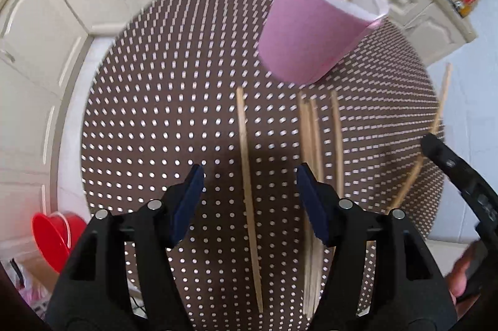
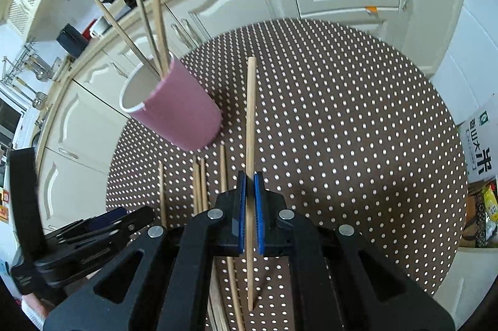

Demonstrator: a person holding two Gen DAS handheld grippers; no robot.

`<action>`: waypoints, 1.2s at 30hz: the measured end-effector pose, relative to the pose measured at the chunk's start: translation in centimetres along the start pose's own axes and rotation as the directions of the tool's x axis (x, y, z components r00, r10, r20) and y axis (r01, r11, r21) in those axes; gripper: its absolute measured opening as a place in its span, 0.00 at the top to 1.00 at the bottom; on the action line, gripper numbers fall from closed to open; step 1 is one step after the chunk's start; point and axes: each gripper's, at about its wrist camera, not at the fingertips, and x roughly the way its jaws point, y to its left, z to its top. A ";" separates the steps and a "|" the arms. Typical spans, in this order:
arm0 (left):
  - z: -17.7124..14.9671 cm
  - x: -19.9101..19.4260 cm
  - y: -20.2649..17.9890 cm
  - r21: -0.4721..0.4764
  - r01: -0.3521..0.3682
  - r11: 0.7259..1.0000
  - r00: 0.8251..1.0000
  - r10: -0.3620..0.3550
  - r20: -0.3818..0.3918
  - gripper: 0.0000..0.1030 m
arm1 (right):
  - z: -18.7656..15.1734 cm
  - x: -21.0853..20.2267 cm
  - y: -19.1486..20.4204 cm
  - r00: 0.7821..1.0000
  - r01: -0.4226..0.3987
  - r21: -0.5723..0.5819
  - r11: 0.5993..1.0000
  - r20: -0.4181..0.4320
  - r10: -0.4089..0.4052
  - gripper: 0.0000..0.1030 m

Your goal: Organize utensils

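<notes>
Left gripper (image 1: 249, 197) points steeply down, fingers apart and empty. Right gripper (image 2: 250, 216) angles down, fingers clamped together.

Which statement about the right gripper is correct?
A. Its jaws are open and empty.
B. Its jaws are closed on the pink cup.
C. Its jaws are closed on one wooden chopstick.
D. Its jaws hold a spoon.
C: in the right wrist view, the right gripper has its blue jaws clamped on a single chopstick, apart from the pink cup.
</notes>
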 end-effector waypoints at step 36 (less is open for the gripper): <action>3.0 -7.9 -0.9 -0.021 -0.034 0.999 0.969 0.038 0.245 0.94 | 2.2 -3.6 3.2 0.989 -0.032 -0.065 0.997 0.144 0.042 0.96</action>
